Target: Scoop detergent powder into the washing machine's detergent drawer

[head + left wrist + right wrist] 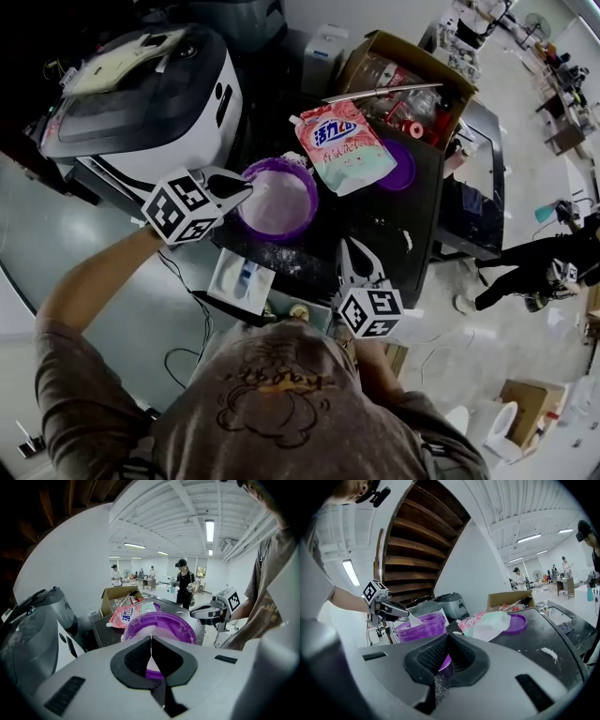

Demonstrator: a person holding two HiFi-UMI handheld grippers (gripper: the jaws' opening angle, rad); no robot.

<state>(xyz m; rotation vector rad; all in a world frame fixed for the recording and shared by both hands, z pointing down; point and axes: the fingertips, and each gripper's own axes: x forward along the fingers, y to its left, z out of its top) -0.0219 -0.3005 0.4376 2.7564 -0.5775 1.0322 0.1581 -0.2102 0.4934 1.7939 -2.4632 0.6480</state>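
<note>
Grips thin white plastic scoop (pixel 414 619), clamped between jaws of left gripper (pixel 246 190), at rim of round purple plastic tub (pixel 310 187) holding white detergent powder (pixel 277 204), centre of head view. Shows jaws of right gripper (pixel 354 248) pressed together, empty, lower right of tub.

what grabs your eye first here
A bright purple tub of white powder sits mid-table, with the left gripper holding a white scoop over it. A pink detergent pouch lies just right of it, next to a purple lid.
</note>
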